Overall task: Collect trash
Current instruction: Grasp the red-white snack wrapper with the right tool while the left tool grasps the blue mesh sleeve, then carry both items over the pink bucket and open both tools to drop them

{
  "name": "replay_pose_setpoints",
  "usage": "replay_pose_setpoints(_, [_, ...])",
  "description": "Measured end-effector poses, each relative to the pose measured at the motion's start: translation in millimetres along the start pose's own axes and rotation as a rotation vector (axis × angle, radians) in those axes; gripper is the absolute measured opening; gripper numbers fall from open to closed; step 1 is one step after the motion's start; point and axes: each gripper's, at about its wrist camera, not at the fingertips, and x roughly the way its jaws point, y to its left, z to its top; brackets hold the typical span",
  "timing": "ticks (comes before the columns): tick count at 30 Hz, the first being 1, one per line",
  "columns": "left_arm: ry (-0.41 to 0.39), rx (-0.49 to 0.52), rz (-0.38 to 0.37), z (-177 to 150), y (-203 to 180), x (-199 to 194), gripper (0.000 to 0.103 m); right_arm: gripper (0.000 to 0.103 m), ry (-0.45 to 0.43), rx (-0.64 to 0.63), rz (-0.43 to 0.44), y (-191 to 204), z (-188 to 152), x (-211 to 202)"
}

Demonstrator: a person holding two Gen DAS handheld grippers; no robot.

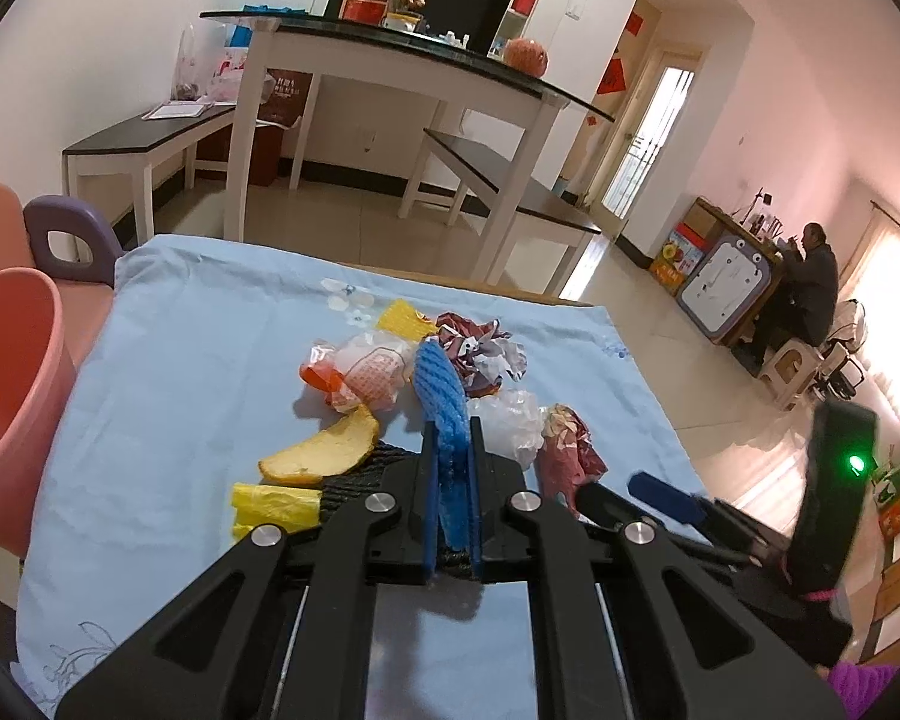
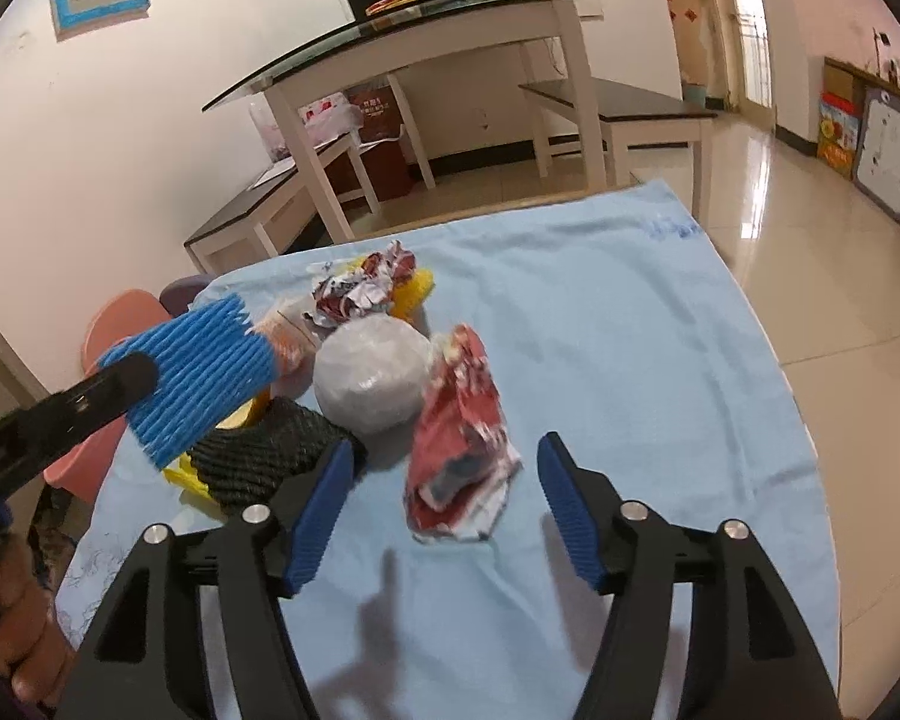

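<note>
Trash lies heaped on a light blue cloth over a low table. My left gripper is shut on a blue foam net sleeve, held a little above the pile; the right wrist view shows that sleeve lifted at the left. My right gripper stands open, its blue pads either side of a crumpled red and white wrapper without touching it. Around them lie a black foam net, a clear plastic ball, an orange peel, yellow bags and crumpled paper.
A pink bin stands at the table's left edge, beside a purple stool. A glass-topped dining table with benches fills the room behind. A person sits at a desk far right. A hand grips the left tool.
</note>
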Motion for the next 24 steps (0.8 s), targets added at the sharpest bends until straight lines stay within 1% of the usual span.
replay_pose_setpoints(3, [-0.016, 0.011, -0.003, -2.8, 1.5, -8.2, 0.007, 0.066, 0.032, -0.01, -0.041, 2.5, 6.2, 13.9])
replay_pose_setpoints(7, [-0.041, 0.035, 0.003, -4.9, 2.9, -18.0, 0.007, 0.065, 0.078, 0.011, -0.065, -2.9, 11.2, 28.8])
replay_pose_setpoints(9, [-0.049, 0.037, 0.004, -6.0, 3.8, -19.9, 0.007, 0.059, 0.101, 0.029, -0.068, -6.7, 12.0, 34.0])
replay_pose_setpoints(11, [-0.054, 0.036, 0.004, -6.6, 5.8, -21.7, 0.007, 0.043, 0.125, 0.04, -0.079, -10.1, 11.1, 38.4])
replay_pose_setpoints(13, [-0.055, 0.029, -0.001, -6.4, 8.6, -23.1, 0.007, 0.033, 0.147, 0.052, -0.078, -13.9, 8.9, 41.4])
replay_pose_setpoints(16, [-0.06, 0.021, -0.004, -7.0, 11.5, -25.2, 0.007, 0.027, 0.134, 0.048, -0.075, -14.2, 9.1, 36.6])
replay_pose_setpoints(18, [-0.063, 0.017, -0.004, -6.9, 14.5, -26.7, 0.007, 0.026, 0.114, 0.042, -0.075, -12.9, 10.6, 30.3])
replay_pose_setpoints(24, [-0.092, 0.008, 0.01, -7.1, 24.0, -35.0, 0.007, 0.025, 0.004, -0.006, -0.063, 4.9, 22.2, 1.8])
